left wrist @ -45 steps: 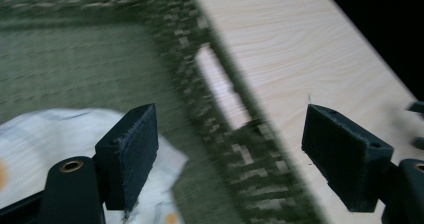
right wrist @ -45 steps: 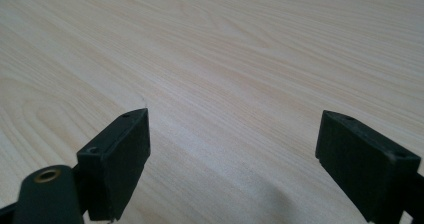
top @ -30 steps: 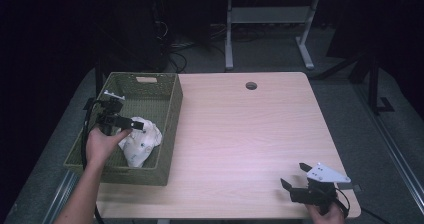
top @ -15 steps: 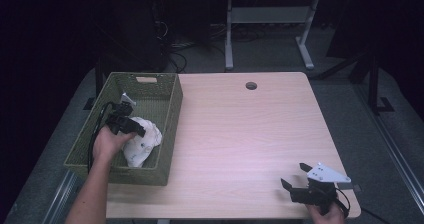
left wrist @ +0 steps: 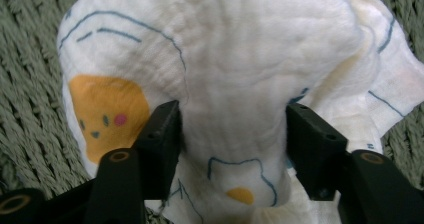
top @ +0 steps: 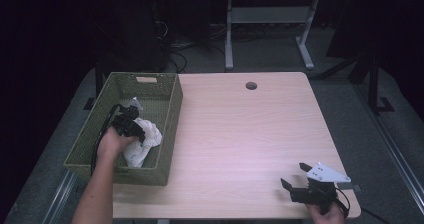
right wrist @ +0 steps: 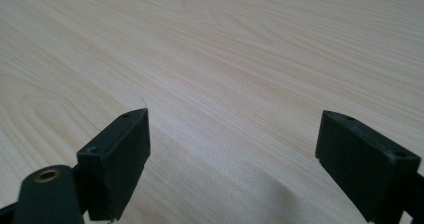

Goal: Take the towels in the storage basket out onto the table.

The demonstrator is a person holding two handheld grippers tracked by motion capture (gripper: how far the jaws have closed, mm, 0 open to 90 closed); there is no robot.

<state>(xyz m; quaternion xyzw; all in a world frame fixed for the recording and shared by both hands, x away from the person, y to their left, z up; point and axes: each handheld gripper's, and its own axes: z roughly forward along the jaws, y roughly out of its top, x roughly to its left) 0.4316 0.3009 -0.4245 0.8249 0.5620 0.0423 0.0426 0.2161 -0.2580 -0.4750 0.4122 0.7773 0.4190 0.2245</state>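
Orange prints on the cloth (left wrist: pixel 240 84), up close.

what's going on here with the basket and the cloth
A person is working at a table with a hand-held tool in each hand. The left tool is down inside the green basket, its jaws set on either side of a bunched fold of the white cloth; whether they have closed on the fold can't be told. The cloth lies in the basket. The right tool sits near the table's front right corner, jaws wide open, holding nothing.
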